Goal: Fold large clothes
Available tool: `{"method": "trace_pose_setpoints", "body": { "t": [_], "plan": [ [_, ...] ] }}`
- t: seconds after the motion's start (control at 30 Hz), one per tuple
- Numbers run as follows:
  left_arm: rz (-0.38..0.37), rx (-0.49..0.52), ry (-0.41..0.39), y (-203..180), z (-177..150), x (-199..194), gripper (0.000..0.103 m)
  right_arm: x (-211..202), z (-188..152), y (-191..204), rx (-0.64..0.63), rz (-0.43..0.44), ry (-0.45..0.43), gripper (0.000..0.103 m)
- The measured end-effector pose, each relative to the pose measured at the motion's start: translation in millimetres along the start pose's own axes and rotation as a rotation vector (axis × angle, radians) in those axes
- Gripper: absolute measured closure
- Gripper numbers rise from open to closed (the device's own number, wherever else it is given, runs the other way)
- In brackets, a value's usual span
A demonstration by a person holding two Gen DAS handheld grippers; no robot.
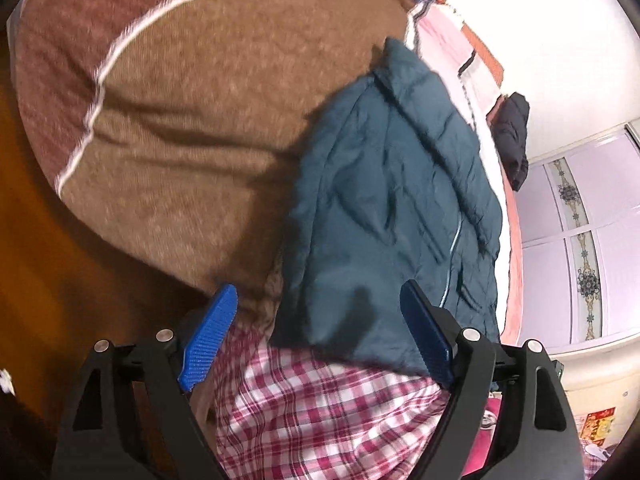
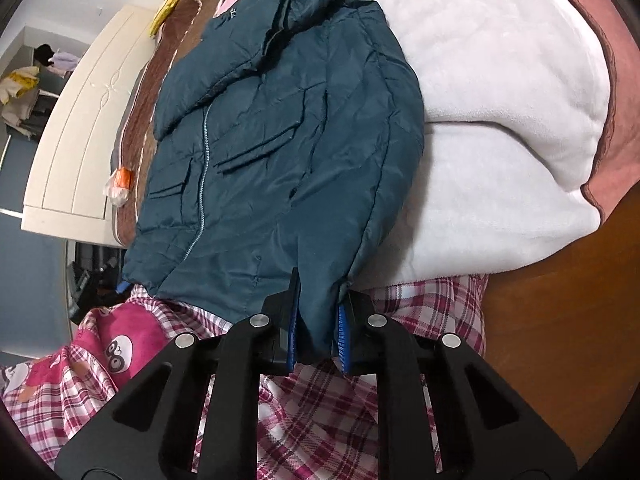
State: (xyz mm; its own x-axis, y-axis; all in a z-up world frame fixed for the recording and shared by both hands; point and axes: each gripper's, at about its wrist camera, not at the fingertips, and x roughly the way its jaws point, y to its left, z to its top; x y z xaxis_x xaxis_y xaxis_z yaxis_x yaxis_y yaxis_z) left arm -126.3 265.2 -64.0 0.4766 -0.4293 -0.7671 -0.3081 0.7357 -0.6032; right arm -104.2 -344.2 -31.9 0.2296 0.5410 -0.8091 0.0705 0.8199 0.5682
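Note:
A dark teal padded jacket (image 2: pixel 280 140) lies front-up on the bed, zipper and chest pockets showing, hem toward me. My right gripper (image 2: pixel 318 316) is shut on the jacket's hem near its right corner, blue pads pinching the fabric. In the left wrist view the jacket (image 1: pixel 388 208) hangs over the bed edge. My left gripper (image 1: pixel 320 320) is open, its blue pads wide apart, just in front of the jacket's lower hem, with the right pad overlapping the hem and nothing held.
A red-and-white plaid sheet (image 1: pixel 320 408) lies under the hem. A brown blanket (image 1: pixel 220 100) covers the bed left of the jacket; a white fleece blanket (image 2: pixel 500 120) lies on its right. A cream headboard (image 2: pixel 80 132) stands far left. A wardrobe (image 1: pixel 580 240) stands beyond the bed.

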Motion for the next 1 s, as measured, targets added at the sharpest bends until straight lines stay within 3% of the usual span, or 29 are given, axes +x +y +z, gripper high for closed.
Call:
{"method": "trace_pose_setpoints", "body": {
  "t": [0.17, 0.23, 0.3, 0.37, 0.4, 0.7, 1.0],
  "plan": [
    [-0.090, -0.092, 0.052, 13.2, -6.8, 21.7, 0.025, -0.8, -0.5, -4.7, 0.002, 0.005, 0.004, 0.087],
    [-0.141, -0.101, 0.041, 13.2, -7.8, 22.3, 0.037, -1.2, -0.7, -4.1, 0.000, 0.005, 0.001, 0.087],
    [-0.173, -0.095, 0.044, 10.6, -5.6, 20.9, 0.068, -1.3, -0.3, -4.3, 0.001, 0.005, -0.005, 0.088],
    [-0.202, -0.062, 0.015, 3.5, -2.8, 14.8, 0.084, -2.5, 0.5, -3.0, 0.001, 0.015, -0.021, 0.090],
    [-0.205, -0.042, -0.005, -3.1, -1.0, 10.6, 0.087, -4.4, 1.0, -2.0, 0.002, 0.022, -0.032, 0.091],
    [-0.192, 0.176, -0.162, -80.6, 28.4, -22.2, 0.092, -36.9, 34.7, 23.8, -0.052, 0.083, -0.191, 0.092],
    [-0.183, 0.321, -0.291, -163.0, 103.3, -40.4, 0.092, -74.3, 129.7, 55.3, -0.104, 0.098, -0.323, 0.092]
  ]
}}
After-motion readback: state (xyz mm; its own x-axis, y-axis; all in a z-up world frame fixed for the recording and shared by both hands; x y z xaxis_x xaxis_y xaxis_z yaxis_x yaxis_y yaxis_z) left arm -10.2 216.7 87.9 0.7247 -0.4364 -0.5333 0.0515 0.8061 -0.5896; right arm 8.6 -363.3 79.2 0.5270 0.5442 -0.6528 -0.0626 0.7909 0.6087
